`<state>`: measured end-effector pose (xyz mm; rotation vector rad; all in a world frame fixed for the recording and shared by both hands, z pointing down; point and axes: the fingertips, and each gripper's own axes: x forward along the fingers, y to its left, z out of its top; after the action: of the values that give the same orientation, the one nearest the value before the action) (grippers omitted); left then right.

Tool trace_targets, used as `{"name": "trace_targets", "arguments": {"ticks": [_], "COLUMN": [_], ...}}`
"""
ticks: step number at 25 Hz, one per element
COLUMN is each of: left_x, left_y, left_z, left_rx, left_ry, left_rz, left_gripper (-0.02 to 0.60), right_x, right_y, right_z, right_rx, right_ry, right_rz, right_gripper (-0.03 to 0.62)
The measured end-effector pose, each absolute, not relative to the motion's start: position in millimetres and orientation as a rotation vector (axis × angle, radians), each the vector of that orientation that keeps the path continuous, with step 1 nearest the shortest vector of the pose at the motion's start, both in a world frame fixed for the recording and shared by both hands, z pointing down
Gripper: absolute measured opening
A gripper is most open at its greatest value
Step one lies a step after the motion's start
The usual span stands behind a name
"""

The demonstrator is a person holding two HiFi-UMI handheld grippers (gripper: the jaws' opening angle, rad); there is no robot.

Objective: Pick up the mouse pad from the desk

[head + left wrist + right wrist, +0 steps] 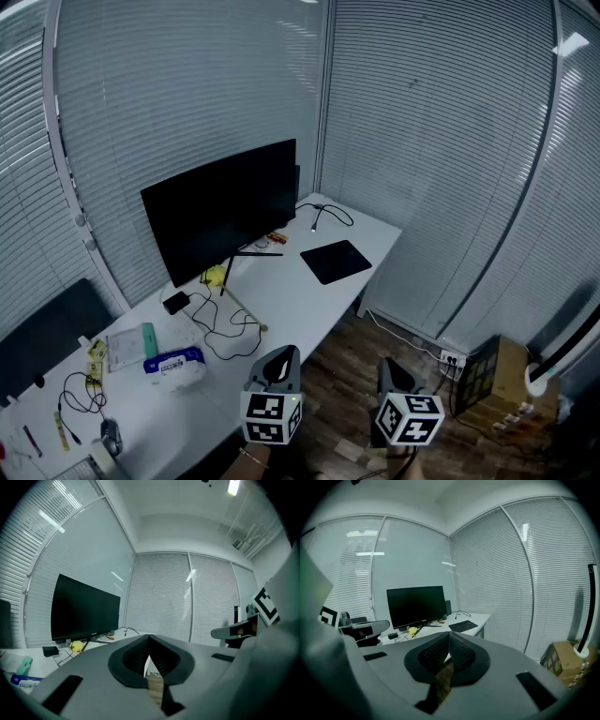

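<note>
Black thin rectangular mouse pad (336,261) lies flat at the far right end of the white desk (291,300), right of the dark monitor (225,211). Judged light and floppy, so I should pinch an edge. My left claw (279,364) and right claw (395,373) are clenched, empty and well short.

Closed blinds (441,141) are covering the walls around me; a white desk (281,309) is standing on the wooden floor (347,375), and a ceiling lamp (233,487) is shining.
</note>
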<state>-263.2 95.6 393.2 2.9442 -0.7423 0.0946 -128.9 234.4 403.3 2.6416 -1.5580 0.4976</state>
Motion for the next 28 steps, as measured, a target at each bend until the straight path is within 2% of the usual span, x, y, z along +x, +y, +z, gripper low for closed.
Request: {"name": "trace_targets", "arguments": {"ticks": [19,28], "left_x": [-268.4,-236.1], "left_y": [97.6,74.7], "left_z": [412.5,421.9], "left_rx": [2.954,2.927], "left_ry": [-0.67,-0.706], "left_rz": [0.135,0.169], "left_gripper": [0.017,0.017], "right_x": [-142.8,-104.6], "right_y": [237.8,216.9], "right_z": [423.7,431.2], "right_rx": [2.71,2.694], "right_ry": [-1.506,-1.522], "right_rz": [0.585,0.615], "right_gripper": [0.032,0.032]}}
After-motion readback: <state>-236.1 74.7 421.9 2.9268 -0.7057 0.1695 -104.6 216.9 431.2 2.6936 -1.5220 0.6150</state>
